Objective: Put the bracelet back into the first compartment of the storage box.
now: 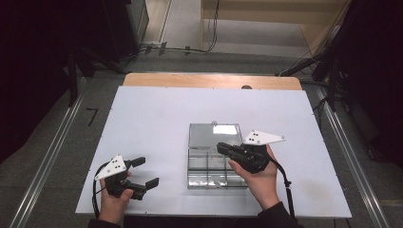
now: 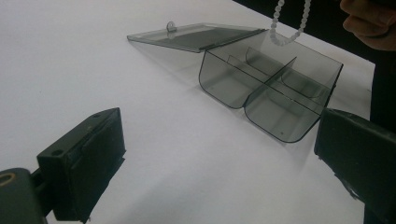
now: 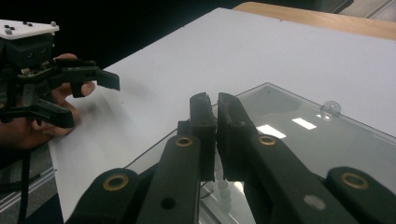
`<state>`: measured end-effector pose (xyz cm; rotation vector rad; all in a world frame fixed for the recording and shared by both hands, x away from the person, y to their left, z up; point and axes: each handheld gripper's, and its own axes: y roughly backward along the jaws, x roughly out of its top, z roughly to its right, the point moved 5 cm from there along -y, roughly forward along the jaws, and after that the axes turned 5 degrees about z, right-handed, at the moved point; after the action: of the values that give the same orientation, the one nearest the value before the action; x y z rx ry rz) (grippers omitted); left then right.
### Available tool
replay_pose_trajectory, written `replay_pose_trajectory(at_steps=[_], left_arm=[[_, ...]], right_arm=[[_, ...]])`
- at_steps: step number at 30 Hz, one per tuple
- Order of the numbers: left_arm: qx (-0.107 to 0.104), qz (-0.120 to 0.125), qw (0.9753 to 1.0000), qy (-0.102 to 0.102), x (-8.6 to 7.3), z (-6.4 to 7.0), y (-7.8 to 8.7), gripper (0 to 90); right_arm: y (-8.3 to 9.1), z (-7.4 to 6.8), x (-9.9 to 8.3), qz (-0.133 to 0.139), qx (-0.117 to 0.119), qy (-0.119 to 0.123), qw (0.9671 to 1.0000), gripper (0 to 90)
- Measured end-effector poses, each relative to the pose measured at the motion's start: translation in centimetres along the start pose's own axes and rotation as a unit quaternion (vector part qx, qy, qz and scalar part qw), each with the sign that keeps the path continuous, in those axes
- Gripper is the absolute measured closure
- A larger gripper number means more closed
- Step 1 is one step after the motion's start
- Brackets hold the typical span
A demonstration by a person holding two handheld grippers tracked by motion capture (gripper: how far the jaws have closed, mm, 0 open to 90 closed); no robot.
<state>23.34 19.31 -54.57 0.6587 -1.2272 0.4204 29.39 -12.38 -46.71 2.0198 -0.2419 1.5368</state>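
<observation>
A clear plastic compartment box (image 1: 211, 164) lies on the white table with its lid (image 1: 214, 134) folded flat behind it. My right gripper (image 1: 222, 148) hovers over the box's far compartments. Its jaws are shut on a string of white beads (image 2: 289, 28), which dangles above the box (image 2: 271, 88). In the right gripper view the closed jaws (image 3: 216, 100) sit over the lid (image 3: 299, 126), with beads (image 3: 223, 186) hanging below them. My left gripper (image 1: 145, 172) rests open near the table's front left, empty, facing the box (image 2: 219, 154).
The white board (image 1: 157, 118) covers a wooden table whose far edge (image 1: 209, 80) shows behind it. Dark equipment and cables stand on the floor around. The box's inner dividers (image 2: 268, 79) split it into several compartments.
</observation>
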Motion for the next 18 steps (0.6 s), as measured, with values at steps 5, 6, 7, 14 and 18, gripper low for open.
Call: replay_pose_trajectory(at_steps=[5, 6, 7, 14, 18], left_arm=[[-0.001, 0.001, 1.0000, 0.000, 0.0, 0.0, 0.0, 1.7], [-0.001, 0.001, 1.0000, 0.000, 0.0, 0.0, 0.0, 1.7], [-0.001, 0.001, 1.0000, 0.000, 0.0, 0.0, 0.0, 1.7], [-0.002, 0.001, 1.0000, 0.000, 0.0, 0.0, 0.0, 1.7], [-0.002, 0.001, 1.0000, 0.000, 0.0, 0.0, 0.0, 1.7]], right_arm=[[-0.5, -0.3, -0.2, -0.004, 0.005, 0.000, 1.0000, 83.7], [-0.6, -0.4, -0.2, -0.004, 0.005, 0.001, 1.0000, 83.7], [-0.7, -0.4, -0.2, -0.005, 0.005, 0.000, 1.0000, 83.7], [-1.3, -0.8, -0.4, -0.009, 0.011, 0.001, 0.9999, 83.6], [-1.7, -0.9, -0.5, -0.013, 0.011, 0.002, 0.9999, 83.6]])
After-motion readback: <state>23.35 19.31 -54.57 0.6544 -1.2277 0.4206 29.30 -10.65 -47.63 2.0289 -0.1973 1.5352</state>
